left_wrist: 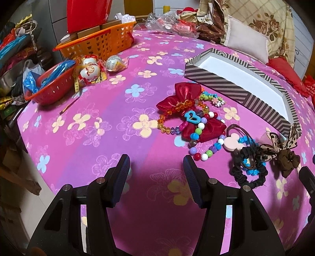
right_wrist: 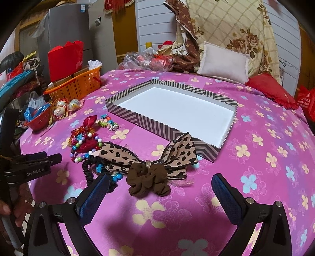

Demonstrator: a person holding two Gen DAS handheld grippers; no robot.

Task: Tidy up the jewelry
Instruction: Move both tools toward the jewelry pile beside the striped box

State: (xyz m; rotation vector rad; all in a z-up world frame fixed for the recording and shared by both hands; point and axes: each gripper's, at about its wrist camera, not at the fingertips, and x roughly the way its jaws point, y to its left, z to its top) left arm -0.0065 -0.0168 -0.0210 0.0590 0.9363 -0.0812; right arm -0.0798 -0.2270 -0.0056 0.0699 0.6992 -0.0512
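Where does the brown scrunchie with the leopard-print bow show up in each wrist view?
Left wrist view: the brown scrunchie sits at the far right edge, right of the black hair tie.
Right wrist view: the brown scrunchie lies at lower centre, ahead of the open right hand-held gripper.
Shared landmark: the striped box, just behind the scrunchie in both views.

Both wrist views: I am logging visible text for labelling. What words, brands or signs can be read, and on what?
"GenRobot.AI", roughly as it reads: on the left tongs, seen from the right wrist.
A red character on a wrapped egg: too distorted to read.
Print on the red bag: too small to read.
Sticker on the fridge: blurred.
Marks on the tape measure: too small.
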